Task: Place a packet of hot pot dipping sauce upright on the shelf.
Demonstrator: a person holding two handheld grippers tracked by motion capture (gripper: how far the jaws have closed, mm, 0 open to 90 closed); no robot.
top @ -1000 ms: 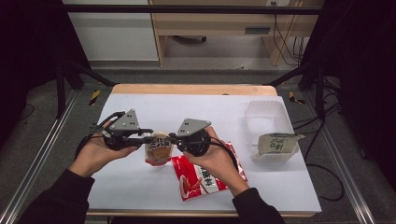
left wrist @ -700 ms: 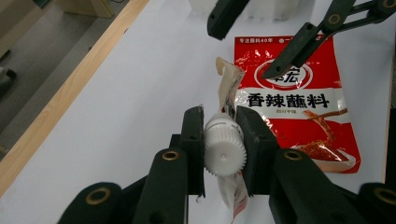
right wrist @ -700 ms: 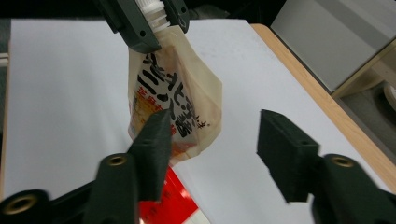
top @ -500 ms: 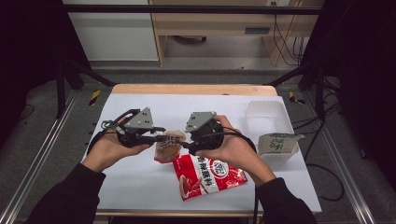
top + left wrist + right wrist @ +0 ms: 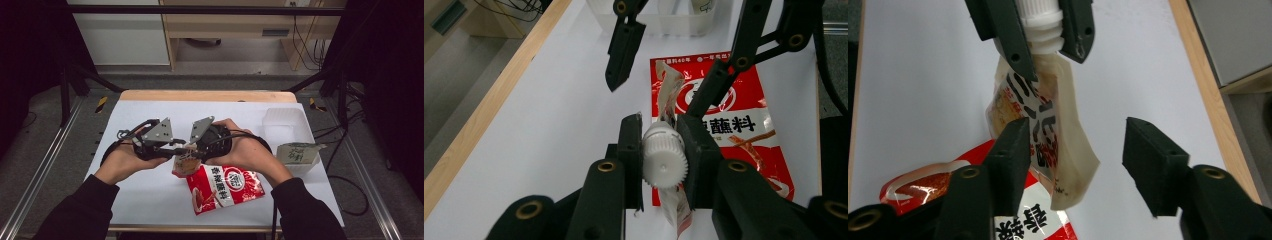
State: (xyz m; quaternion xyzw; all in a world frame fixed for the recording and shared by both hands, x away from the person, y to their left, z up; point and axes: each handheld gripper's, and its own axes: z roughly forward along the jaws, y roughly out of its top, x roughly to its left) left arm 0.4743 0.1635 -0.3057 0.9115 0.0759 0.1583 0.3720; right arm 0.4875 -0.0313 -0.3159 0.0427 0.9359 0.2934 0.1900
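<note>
Left gripper view shows the left gripper point(image 5: 663, 150) clamped on the white ribbed cap point(image 5: 665, 161) of a small spouted pouch point(image 5: 1040, 127), which hangs over the white table point(image 5: 150, 195) just above a red seasoning packet point(image 5: 225, 187). Right gripper view has the right gripper point(image 5: 1075, 150) with its jaws apart, one on each side of the pouch's lower end without pressing it; they have just been closing. A clear container point(image 5: 283, 120) stands near the table's far right corner.

Both sleeves point(image 5: 75, 215) black, long. Each tool black, brass-ringed pivot screws, grey three-cornered plate point(image 5: 159, 132) on top, black cable point(image 5: 250, 136) trailing.
</note>
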